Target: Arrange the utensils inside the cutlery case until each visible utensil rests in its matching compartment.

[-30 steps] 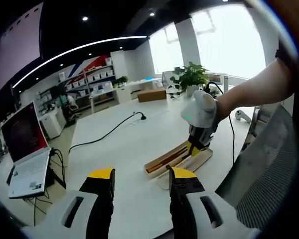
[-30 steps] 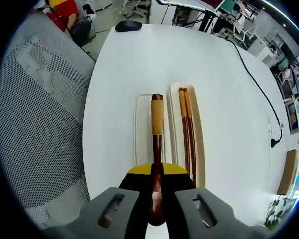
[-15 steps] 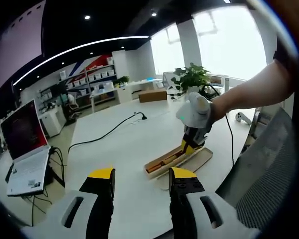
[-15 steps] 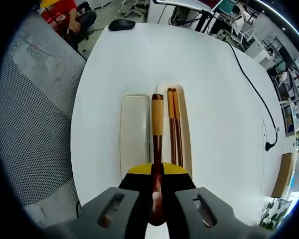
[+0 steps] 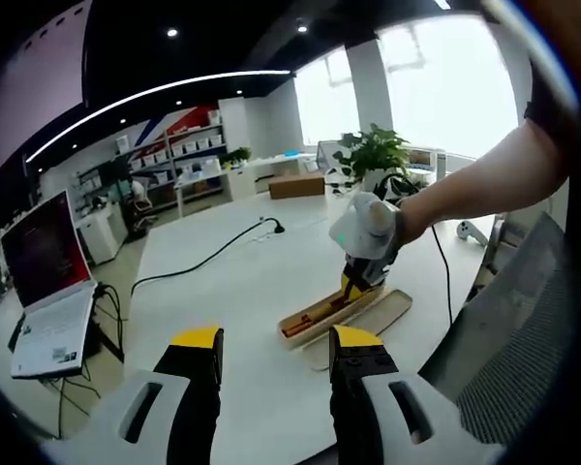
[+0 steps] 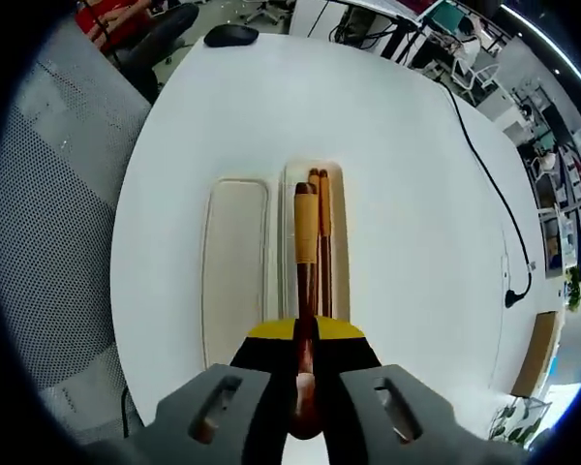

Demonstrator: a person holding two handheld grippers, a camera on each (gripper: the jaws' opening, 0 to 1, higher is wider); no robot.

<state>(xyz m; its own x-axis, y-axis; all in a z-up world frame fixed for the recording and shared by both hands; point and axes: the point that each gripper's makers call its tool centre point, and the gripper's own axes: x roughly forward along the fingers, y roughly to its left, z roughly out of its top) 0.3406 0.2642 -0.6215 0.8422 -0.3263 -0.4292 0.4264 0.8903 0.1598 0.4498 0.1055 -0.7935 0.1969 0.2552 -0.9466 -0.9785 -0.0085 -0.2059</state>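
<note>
- The white table (image 6: 416,194) carries the open cutlery case (image 6: 315,174), and beside it, touching or nearly so, lies its flat lid (image 6: 234,262), both running lengthwise away from the right gripper.
- The case's tray already holds a pair of chopsticks (image 6: 324,228), lying along its long axis, towards the right side of the tray in the right gripper view.
- The right gripper (image 6: 305,339) is clamped on a wooden-handled utensil (image 6: 305,232) whose working end is hidden between the jaws; the handle points forward, parallel to the chopsticks and just to their left, over the tray.
- Judging by this alignment, the coming move is mostly a straight lowering into the free strip beside the chopsticks, not a turn.
- The left gripper (image 5: 271,354) hangs wide and empty, well apart from the case (image 5: 331,312), so the right hand is the nearer one.
</note>
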